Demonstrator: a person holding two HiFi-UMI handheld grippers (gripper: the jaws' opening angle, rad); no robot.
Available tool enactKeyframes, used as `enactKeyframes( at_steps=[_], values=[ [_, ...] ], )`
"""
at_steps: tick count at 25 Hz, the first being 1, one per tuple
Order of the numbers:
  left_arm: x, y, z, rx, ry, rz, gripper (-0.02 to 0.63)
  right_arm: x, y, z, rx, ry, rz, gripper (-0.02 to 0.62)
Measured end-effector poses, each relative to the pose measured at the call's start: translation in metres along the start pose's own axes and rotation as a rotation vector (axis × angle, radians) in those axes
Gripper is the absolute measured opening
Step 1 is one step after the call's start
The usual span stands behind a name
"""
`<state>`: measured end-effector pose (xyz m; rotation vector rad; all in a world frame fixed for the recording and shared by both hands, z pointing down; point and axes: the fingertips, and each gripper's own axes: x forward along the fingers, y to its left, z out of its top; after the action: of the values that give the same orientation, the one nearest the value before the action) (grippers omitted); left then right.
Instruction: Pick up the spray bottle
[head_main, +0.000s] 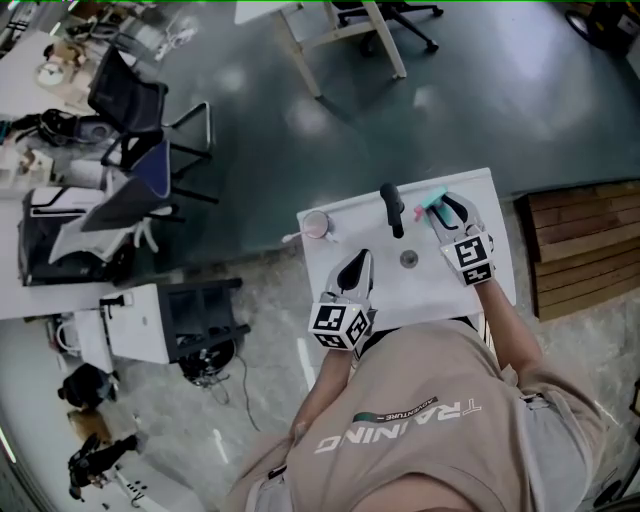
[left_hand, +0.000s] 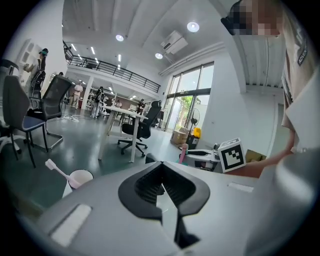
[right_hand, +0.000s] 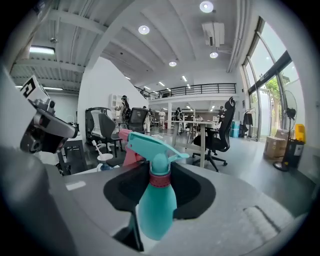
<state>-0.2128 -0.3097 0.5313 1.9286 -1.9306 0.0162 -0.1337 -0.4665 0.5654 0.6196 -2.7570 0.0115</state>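
Cup sits at far-L corner of white counter, right by the edge. A pale stick leans out over its rim; inside looks pinkish from head view, can't tell what else is in it.

Spray bottle is teal w/ pink collar and upright. Right gripper has its jaws closed on the bottle's body, partway open w/ pads against both sides, near far-R side of counter. Pink part shows just behind the spray head.

Left gripper is over near-L part of counter, well apart from bottle. Its jaws stand a bit apart w/ nothing between.

Dark handle-like thing lies near far edge, between cup and bottle. Small round item is mid-counter, between the two grippers. Bare surface around it.

Counter is small, so all things sit close to an edge. Open dark floor lies beyond far edge. Wooden pallet is close on the R, office chair well off to the L.
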Motion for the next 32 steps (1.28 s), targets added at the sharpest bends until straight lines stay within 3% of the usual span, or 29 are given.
enactKeyframes(
  at_steps=[10,23,32],
  values=[
    [-0.005,-0.015,0.034,0.078,-0.084,-0.112,0.014,-0.052,0.012,0.060,-0.017,-0.116,-0.053,0.132],
    [-0.036,-0.011,0.090,0.108,-0.193,-0.110,0.014,-0.080,0.030,0.106,0.021,-0.202,-0.034,0.132],
    [-0.034,-0.011,0.084,0.109,-0.185,-0.114,0.014,-0.085,0.040,0.103,0.019,-0.198,-0.025,0.130]
  ],
)
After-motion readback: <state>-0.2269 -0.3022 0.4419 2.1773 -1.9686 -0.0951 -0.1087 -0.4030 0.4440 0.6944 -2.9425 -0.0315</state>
